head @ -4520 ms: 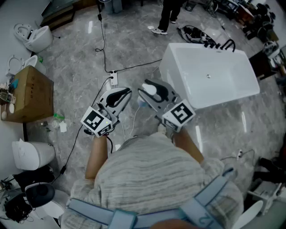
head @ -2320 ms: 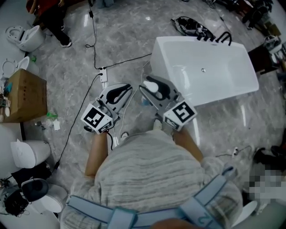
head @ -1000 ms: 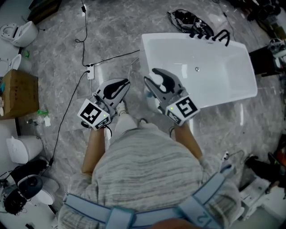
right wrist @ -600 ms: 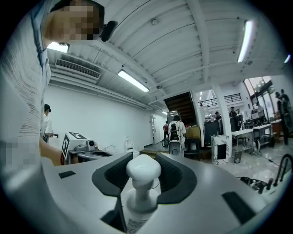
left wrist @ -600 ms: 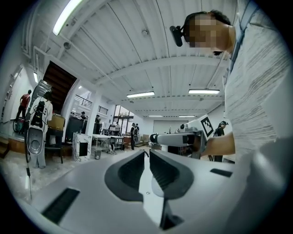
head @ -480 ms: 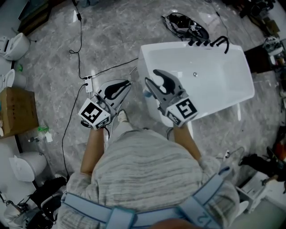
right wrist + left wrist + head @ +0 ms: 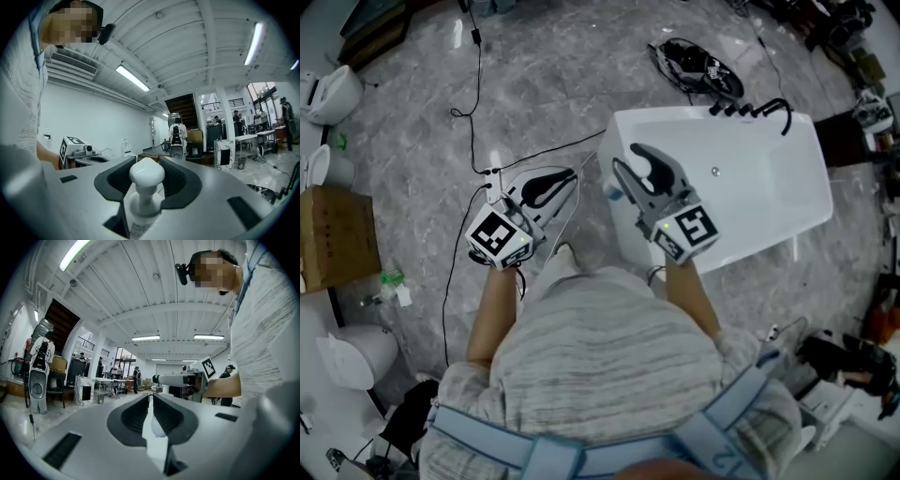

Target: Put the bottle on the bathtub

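My right gripper [image 7: 630,161] is shut on a pump bottle [image 7: 612,193], whose pale blue body hangs under the jaws. In the right gripper view the white pump head [image 7: 146,174] sits clamped between the dark pads of the right gripper [image 7: 148,160]. That gripper hovers over the left end of the white bathtub [image 7: 759,197], which has a black faucet [image 7: 761,105] on its far rim. To the left, over the grey floor, my left gripper [image 7: 551,180] is held shut with nothing in it. In its own view the left gripper [image 7: 151,397] shows its jaws together.
Black cables [image 7: 478,94] and a power strip [image 7: 492,173] lie on the marble floor left of the tub. A cardboard box [image 7: 333,239] and toilets [image 7: 337,89] stand at the far left. A black bag [image 7: 698,66] lies beyond the tub.
The person has walked up to the bathtub; it sits closer and more central. Both grippers travelled along, and the right one with the bottle has come over the tub's left end.
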Demonstrator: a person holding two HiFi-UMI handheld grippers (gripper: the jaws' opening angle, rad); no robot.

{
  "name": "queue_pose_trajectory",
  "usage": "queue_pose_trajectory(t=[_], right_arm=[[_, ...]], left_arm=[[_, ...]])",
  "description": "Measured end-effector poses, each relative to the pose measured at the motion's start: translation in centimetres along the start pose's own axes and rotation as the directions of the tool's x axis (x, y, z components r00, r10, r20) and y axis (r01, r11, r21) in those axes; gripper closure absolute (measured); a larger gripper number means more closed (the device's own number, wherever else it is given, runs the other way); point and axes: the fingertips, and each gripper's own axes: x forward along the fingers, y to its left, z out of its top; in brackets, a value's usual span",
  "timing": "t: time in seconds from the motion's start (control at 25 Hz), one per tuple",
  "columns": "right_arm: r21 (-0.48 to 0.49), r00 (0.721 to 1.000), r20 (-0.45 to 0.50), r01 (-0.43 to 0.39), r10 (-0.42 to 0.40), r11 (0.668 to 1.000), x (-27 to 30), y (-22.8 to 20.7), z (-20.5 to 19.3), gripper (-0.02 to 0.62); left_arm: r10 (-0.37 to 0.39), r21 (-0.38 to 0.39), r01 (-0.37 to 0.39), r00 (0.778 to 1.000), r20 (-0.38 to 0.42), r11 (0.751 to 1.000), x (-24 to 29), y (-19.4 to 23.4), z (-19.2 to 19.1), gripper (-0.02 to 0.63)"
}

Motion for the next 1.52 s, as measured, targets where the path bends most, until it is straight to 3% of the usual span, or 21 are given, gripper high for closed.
queue_pose_trajectory(t=[0.44, 1.16, 1.52], right_arm=[[-0.011, 0.999, -0.011, -0.042, 0.042, 0.999, 4.8, 0.5, 0.4, 0.436], [0.02, 0.996, -0.083, -0.018, 0.02, 1.0, 11.1, -12.2, -3.6, 0.436], [0.061, 0.977, -0.208, 0.062, -0.048, 0.996, 12.5, -20.0, -9.7, 0.437]], left_arm=[[0.021, 0.005, -0.021, 1.0, 0.007, 1.0, -1.1, 4.1, 0.0, 0.588], [-0.021, -0.03, 0.02, 0.999, -0.042, 0.999, 10.2, 13.0, -1.6, 0.588], [-0.013, -0.064, 0.008, 0.997, -0.078, 0.998, 14.4, 16.4, -3.3, 0.588]])
